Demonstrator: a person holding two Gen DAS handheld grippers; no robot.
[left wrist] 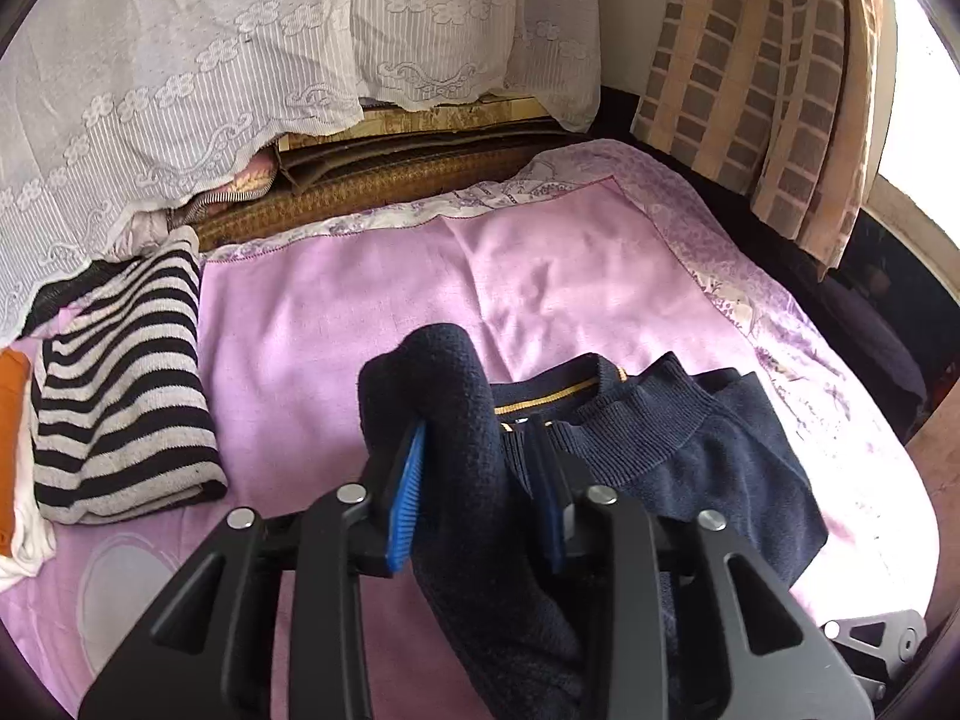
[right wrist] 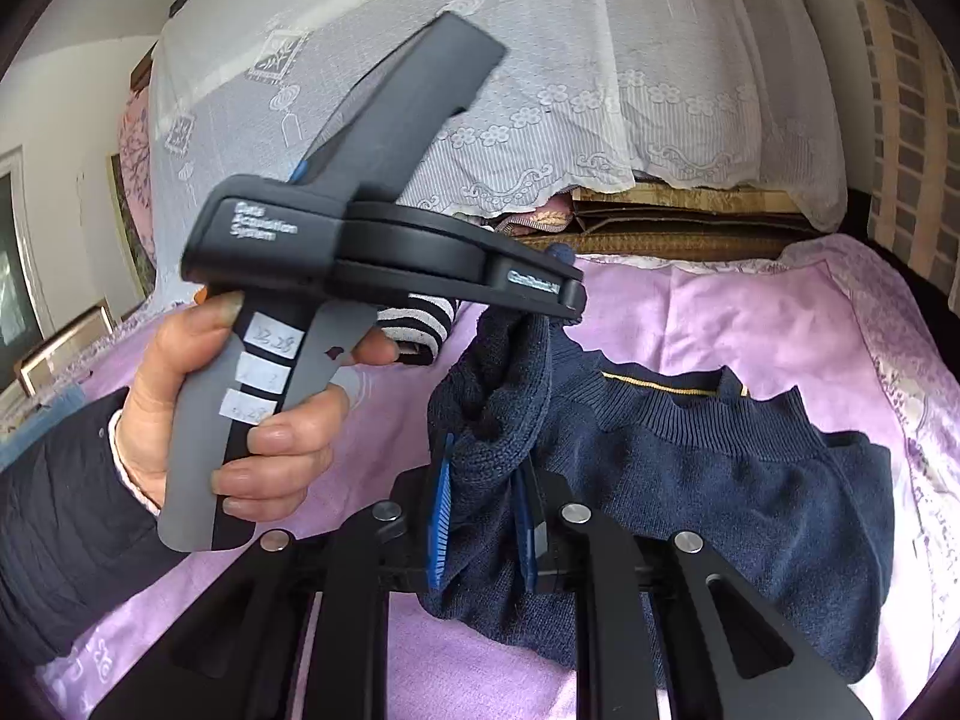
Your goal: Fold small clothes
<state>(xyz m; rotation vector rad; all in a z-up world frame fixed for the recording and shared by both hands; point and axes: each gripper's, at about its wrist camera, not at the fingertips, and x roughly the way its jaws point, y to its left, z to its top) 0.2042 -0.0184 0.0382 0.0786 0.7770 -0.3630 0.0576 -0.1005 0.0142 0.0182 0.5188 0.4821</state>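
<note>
**Navy fleece sleeve being carried across the sweater**

Navy fleece sweater [right wrist: 750, 480] is lying on the pink bedsheet [left wrist: 540, 276]; right gripper [right wrist: 483, 516] and left gripper [left wrist: 480, 480] are both pinching its bunched sleeve [left wrist: 444, 396], folding inward. Next: lay it flat, release. Beyond, a folded striped knit [left wrist: 120, 396] is waiting.

Left gripper [right wrist: 543, 306]: body motion-blurred in the right wrist view, fingertips buried in the navy sweater [right wrist: 720, 480]. Handle labels [right wrist: 273, 343] illegible (handwriting too small). Orange garment [left wrist: 12, 444] cut by the left wrist frame's edge. Items beneath the lace cover [left wrist: 180, 90] mostly concealed. Sweater's lower part hidden behind the right gripper [right wrist: 480, 516].
</note>
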